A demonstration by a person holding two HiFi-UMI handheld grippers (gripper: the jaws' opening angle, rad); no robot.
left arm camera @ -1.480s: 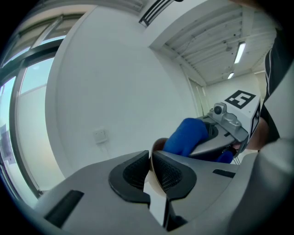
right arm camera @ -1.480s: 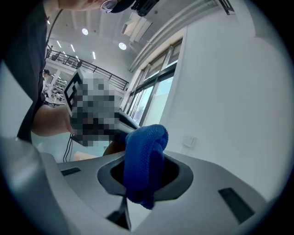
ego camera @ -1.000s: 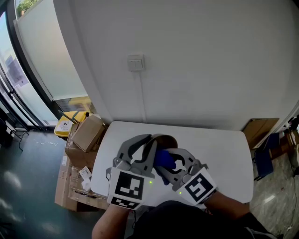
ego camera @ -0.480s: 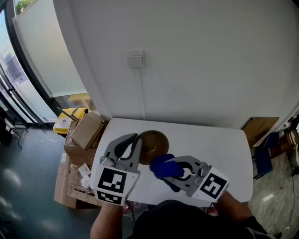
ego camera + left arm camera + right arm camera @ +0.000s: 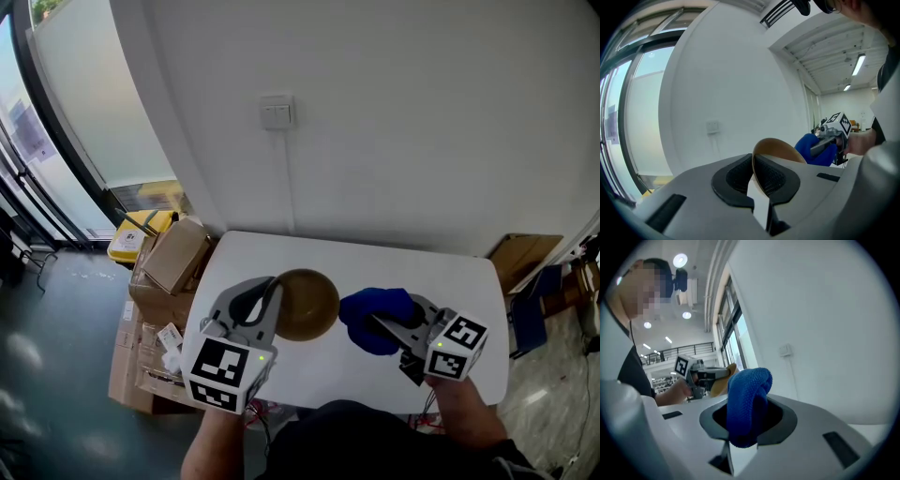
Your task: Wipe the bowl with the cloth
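head view has the left hand-held gripper (image 5: 270, 292) pinching the rim of the brown bowl (image 5: 314, 307) over the left part of the white bench (image 5: 469, 300). its jaws have just been closing and stand narrow, with the thin rim between the pads, as the left gripper view confirms. the bowl is tipped up on edge; whether its base touches the bench i cannot tell. the right hand-held gripper (image 5: 382, 324) is clamped on a bunched blue cloth (image 5: 361, 307), which sticks out past the jaws. cloth and bowl are near each other but apart.

the weak point, i think, is the hold on the bowl: a pinch on one spot of a thin rim. a firm push from the cloth could swing the bowl round that spot or slide it out, and it sits near the bench edge above the cardboard boxes (image 5: 173, 262). the cloth could also drag free if it catches on the rim. if too little of it leads, the hard jaw tips would rub the bowl instead.
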